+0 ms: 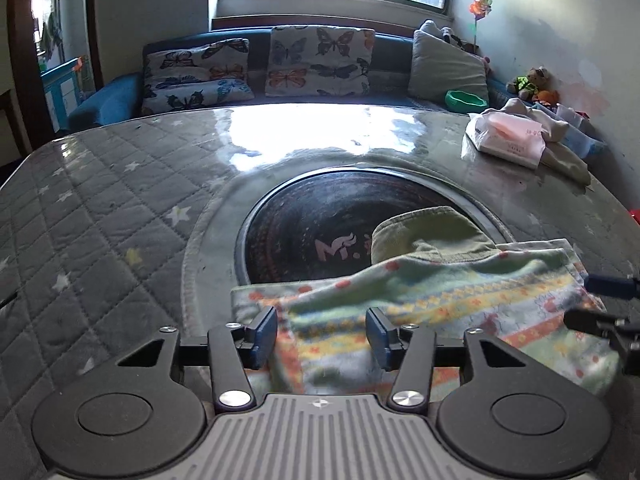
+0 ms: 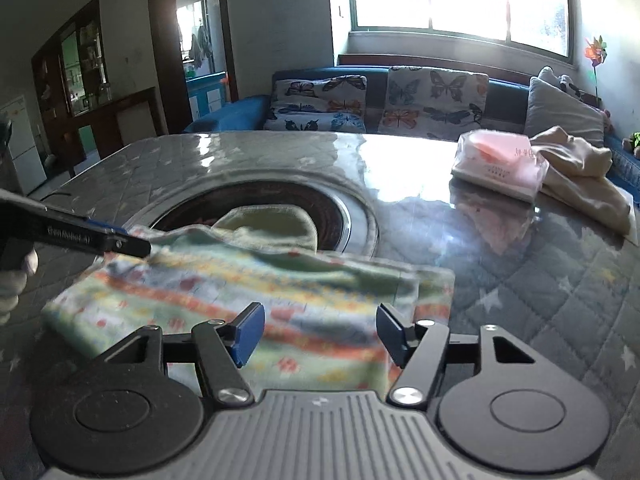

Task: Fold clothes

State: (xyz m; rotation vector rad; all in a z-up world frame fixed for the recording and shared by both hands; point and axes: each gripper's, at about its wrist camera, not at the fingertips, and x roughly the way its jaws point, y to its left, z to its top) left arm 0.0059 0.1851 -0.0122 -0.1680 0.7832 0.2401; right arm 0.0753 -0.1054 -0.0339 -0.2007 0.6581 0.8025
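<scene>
We hold both grippers over a folded patterned garment that lies on the quilted, star-printed table cover, its far edge reaching over the dark round plate set in the middle of the table. Our left gripper has its jaws apart, the near edge of the cloth between them but not pinched. Our right gripper is likewise spread above the garment's right end, its pads clear of the fabric. A greenish cloth lies just behind the garment. A tissue pack rests on beige clothing at the far right
</scene>
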